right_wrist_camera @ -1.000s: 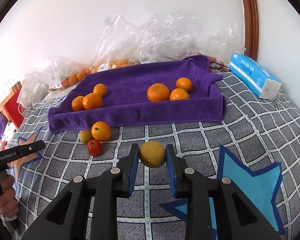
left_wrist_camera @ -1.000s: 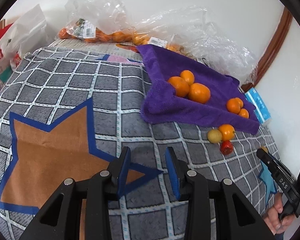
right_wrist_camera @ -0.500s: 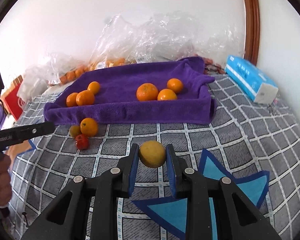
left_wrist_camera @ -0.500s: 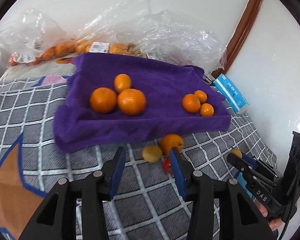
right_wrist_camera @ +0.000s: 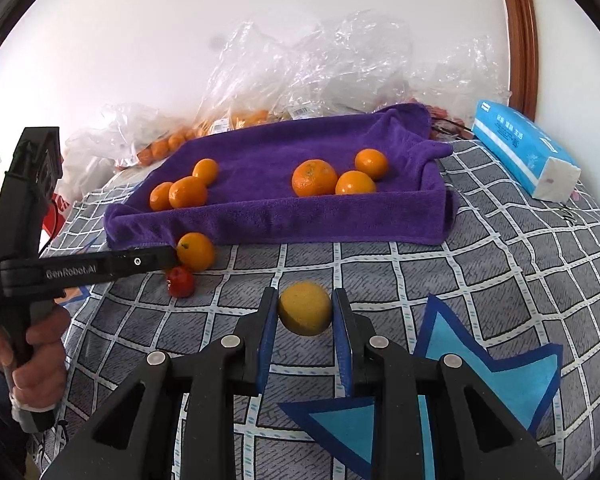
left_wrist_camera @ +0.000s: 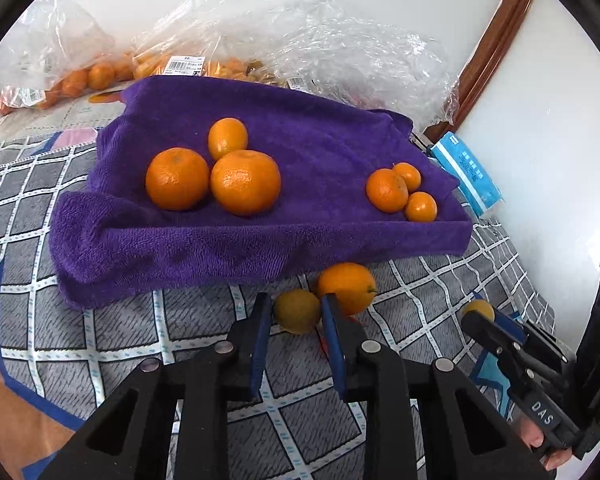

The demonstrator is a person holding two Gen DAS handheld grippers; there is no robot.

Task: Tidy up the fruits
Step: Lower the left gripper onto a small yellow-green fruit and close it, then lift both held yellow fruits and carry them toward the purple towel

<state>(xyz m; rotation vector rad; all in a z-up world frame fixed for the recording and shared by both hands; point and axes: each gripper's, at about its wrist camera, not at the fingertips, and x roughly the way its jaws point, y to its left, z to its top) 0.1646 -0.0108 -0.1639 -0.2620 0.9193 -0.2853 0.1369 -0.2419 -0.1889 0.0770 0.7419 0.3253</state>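
Low in the frame, the left tongs [left_wrist_camera: 294, 316] clamp a yellow fruit [left_wrist_camera: 297, 310]; the right tongs [right_wrist_camera: 305, 314] clamp another yellow fruit [right_wrist_camera: 305, 307], below the purple towel [right_wrist_camera: 300, 216].

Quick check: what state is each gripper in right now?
Left gripper: closed on the yellowish fruit on the bedcover.
Right gripper: closed on a yellow fruit.

Both wrist cameras look down, close, sharing the purple towel [left_wrist_camera: 260, 240]

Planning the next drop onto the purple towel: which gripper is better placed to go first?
Probably the right gripper: it grips a yellow fruit clear of the bedspread, facing the purple towel. The left gripper has only clamped its yellowish fruit on the bed.
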